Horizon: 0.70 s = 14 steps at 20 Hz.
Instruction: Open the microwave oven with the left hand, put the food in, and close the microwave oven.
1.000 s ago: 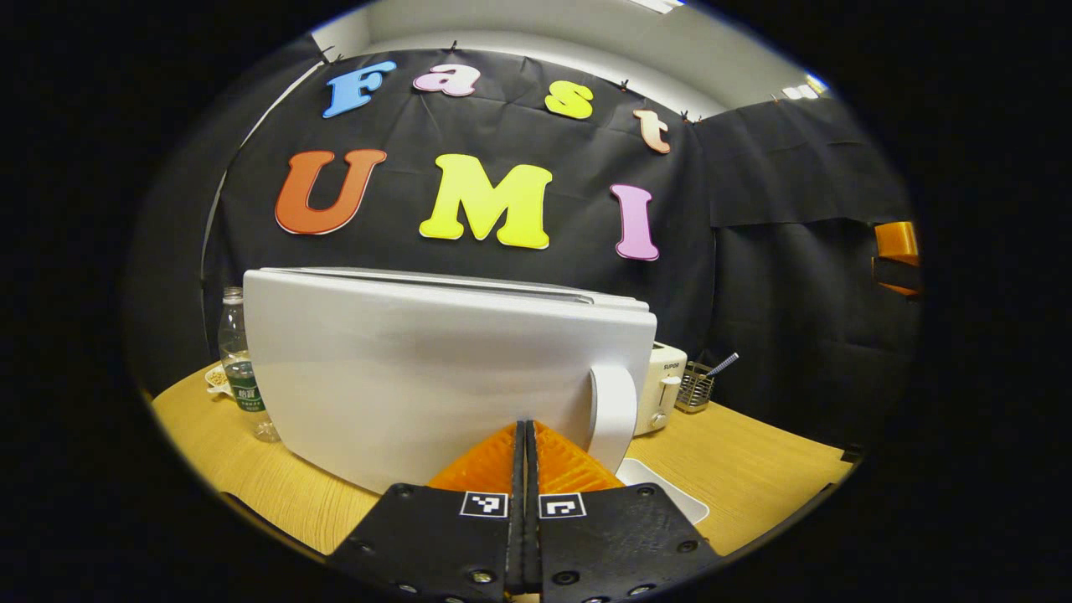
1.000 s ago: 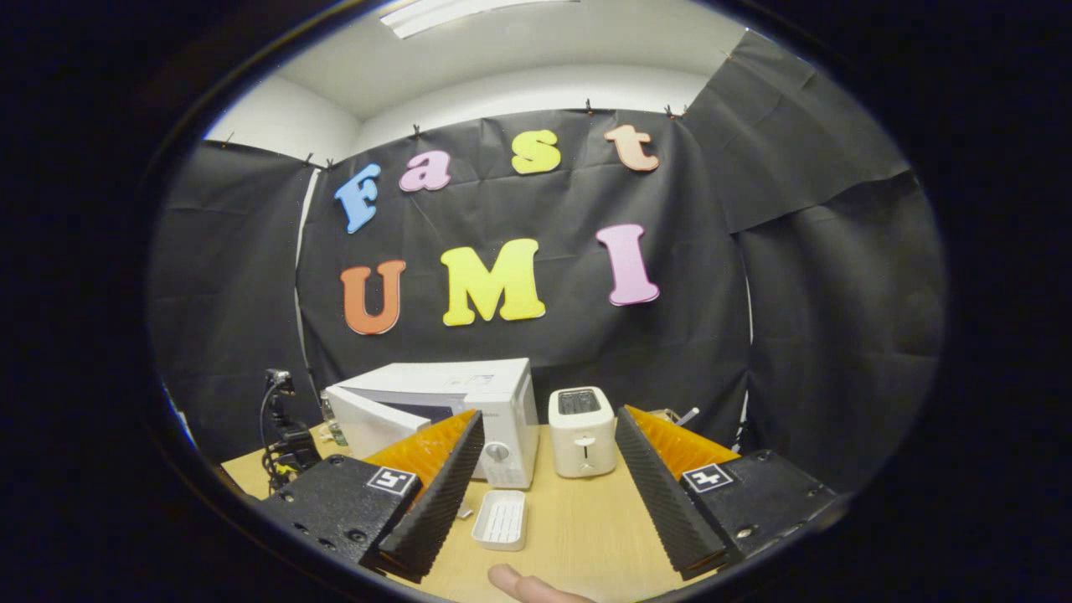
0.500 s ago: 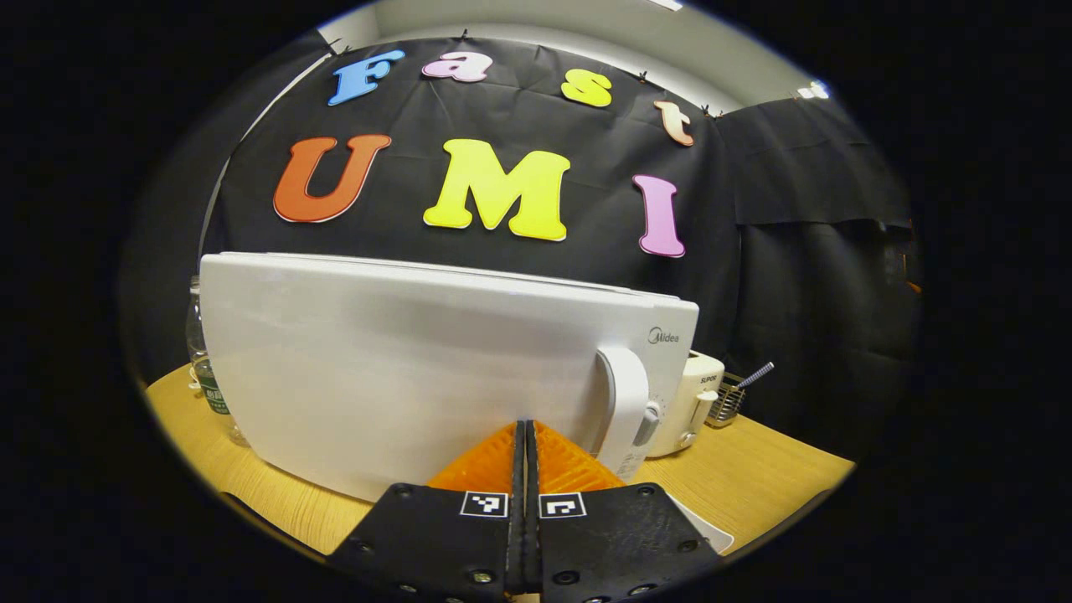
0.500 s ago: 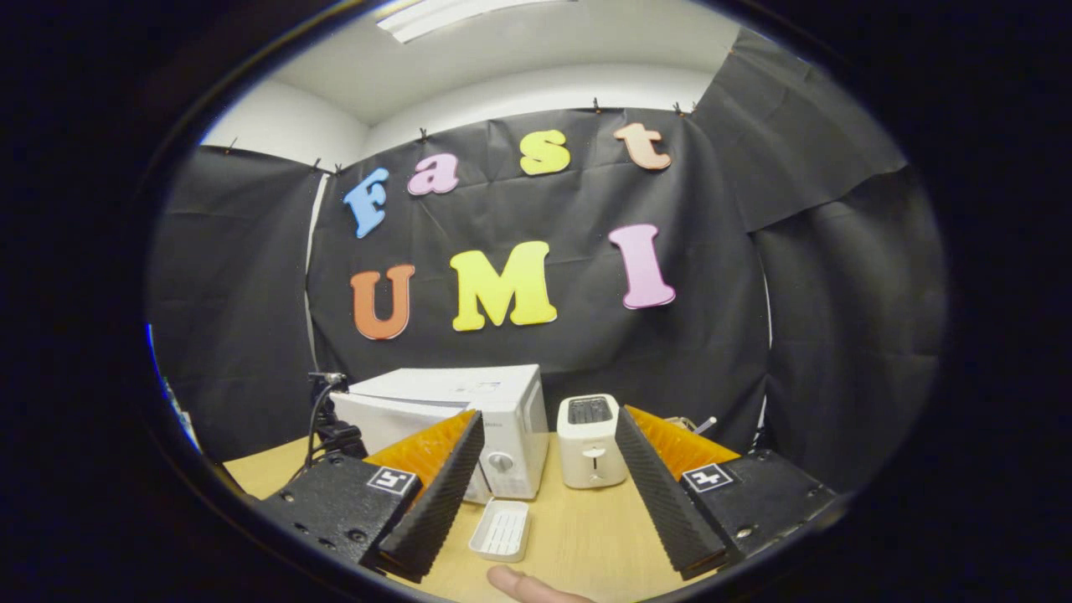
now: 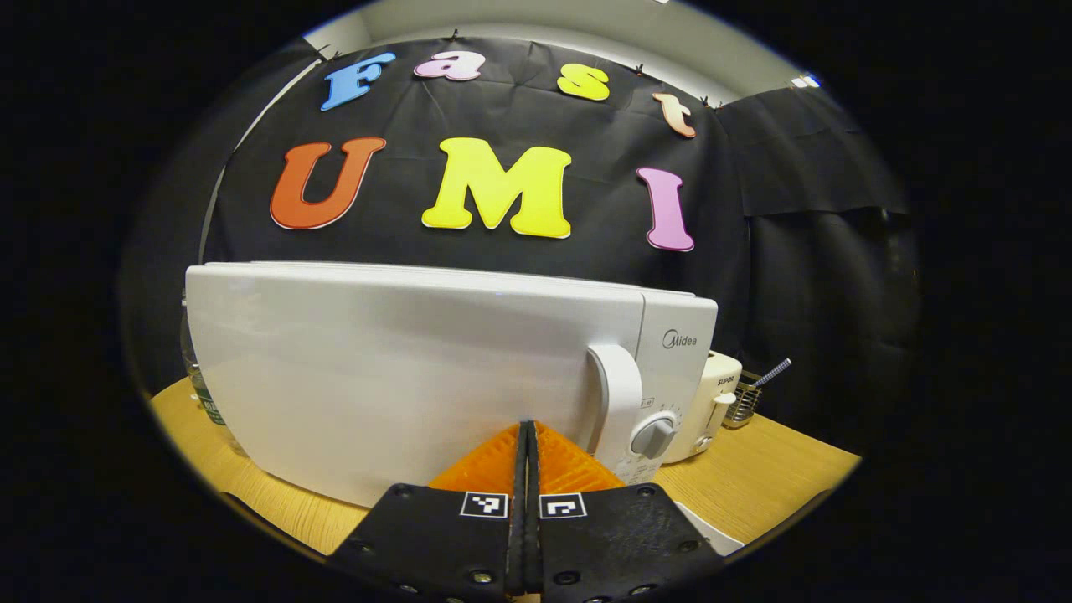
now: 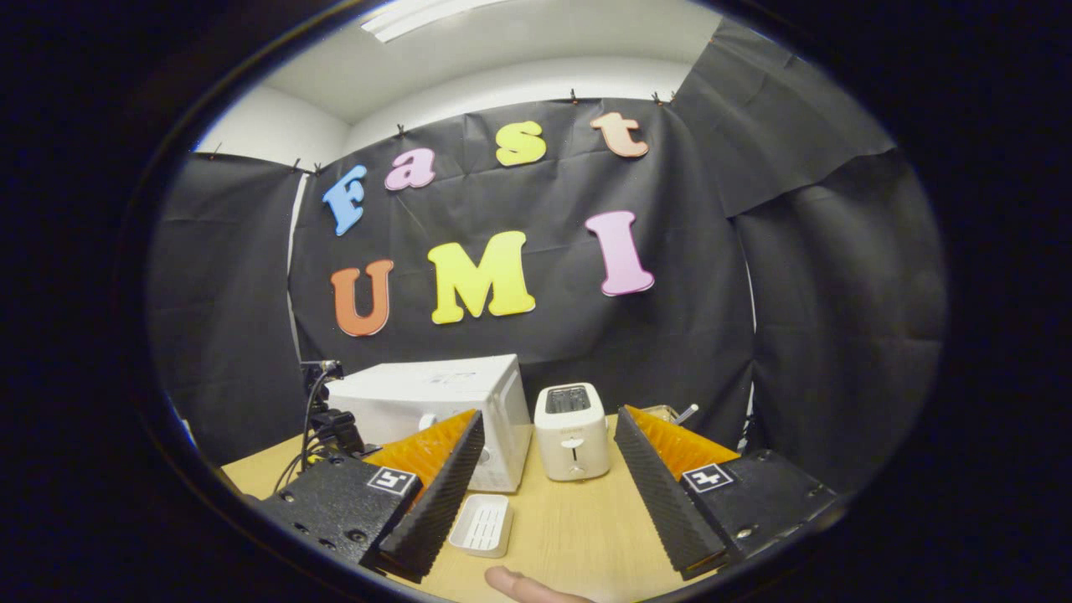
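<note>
White microwave (image 5: 402, 377) door closed (dish (image 6: 481, 526) empty).

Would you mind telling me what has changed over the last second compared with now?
The white microwave door swung from ajar to closed against the control panel, pushed by the shut left gripper. The right gripper stayed open and empty; the white toaster and white ribbed tray did not move.

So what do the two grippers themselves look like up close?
Left gripper: black textured finger mounts with screw heads, each bearing a small square black-and-white marker. Right gripper: the same black mounts and square markers, with ribbed, wedge-shaped fingers. No cables or sleeves are visible.
</note>
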Available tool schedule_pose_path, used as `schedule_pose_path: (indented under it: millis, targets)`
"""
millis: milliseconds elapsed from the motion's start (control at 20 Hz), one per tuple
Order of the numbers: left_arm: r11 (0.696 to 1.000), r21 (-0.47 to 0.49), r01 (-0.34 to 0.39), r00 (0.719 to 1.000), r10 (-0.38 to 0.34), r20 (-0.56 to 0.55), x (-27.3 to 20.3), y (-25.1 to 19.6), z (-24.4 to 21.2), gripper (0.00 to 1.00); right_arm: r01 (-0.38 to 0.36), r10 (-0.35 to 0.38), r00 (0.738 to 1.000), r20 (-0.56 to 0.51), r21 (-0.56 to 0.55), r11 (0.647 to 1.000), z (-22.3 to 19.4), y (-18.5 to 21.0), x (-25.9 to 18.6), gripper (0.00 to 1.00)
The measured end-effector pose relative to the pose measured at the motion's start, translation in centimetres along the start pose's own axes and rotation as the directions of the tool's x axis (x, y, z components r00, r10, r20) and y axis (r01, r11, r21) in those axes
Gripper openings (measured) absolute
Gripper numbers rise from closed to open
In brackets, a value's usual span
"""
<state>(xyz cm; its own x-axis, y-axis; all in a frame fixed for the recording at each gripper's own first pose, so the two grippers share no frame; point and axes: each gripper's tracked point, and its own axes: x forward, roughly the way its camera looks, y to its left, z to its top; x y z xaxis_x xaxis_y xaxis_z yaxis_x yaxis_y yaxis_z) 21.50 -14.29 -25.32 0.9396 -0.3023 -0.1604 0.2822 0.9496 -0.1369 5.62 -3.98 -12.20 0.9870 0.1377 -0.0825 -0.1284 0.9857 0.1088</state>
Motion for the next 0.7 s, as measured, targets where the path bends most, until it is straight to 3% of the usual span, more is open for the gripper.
schedule_pose_path:
  millis: [50, 200, 250, 300, 450, 550, 700]
  targets:
    - [1.0, 0.002, 0.005, 1.0, -0.005, -0.008, -0.1, 0.0, -0.1, 0.0, 0.014, -0.014, 1.0, -0.003, 0.004, 1.0, -0.1, -0.5, -0.1, 1.0]
    - [0.999, 0.005, -0.038, 0.999, 0.038, -0.027, -1.0, 0.9, 0.5, 0.0, 0.073, -0.073, 0.997, -0.016, 0.016, 0.997, -0.4, -2.2, -0.7, 1.0]
    - [0.999, 0.0, -0.042, 0.999, 0.042, -0.019, -1.8, 0.8, 1.1, 0.0, 0.075, -0.074, 0.997, -0.027, 0.027, 0.997, -0.6, -2.1, -1.0, 0.89]
    - [0.999, -0.008, -0.04, 0.999, 0.04, -0.01, -2.7, 0.7, 1.8, 0.0, 0.08, -0.078, 0.996, -0.034, 0.04, 0.996, -0.6, -2.2, -1.4, 1.0]
    - [1.0, -0.014, -0.027, 0.999, 0.028, 0.025, -5.9, 0.0, 4.3, 0.02, 0.092, -0.091, 0.995, -0.031, 0.051, 0.994, 0.1, -2.4, -2.6, 1.0]
    - [0.998, 0.016, -0.067, 0.996, 0.066, 0.053, -8.6, 0.4, 6.1, 0.03, 0.092, -0.091, 0.996, -0.021, 0.045, 0.995, 0.8, -2.0, -3.6, 1.0]
    - [0.997, 0.04, -0.069, 0.996, 0.067, 0.057, -12.3, -0.8, 7.9, 0.58, 0.093, -0.093, 0.996, 0.006, 0.031, 0.995, 1.9, -1.4, -5.3, 1.0]
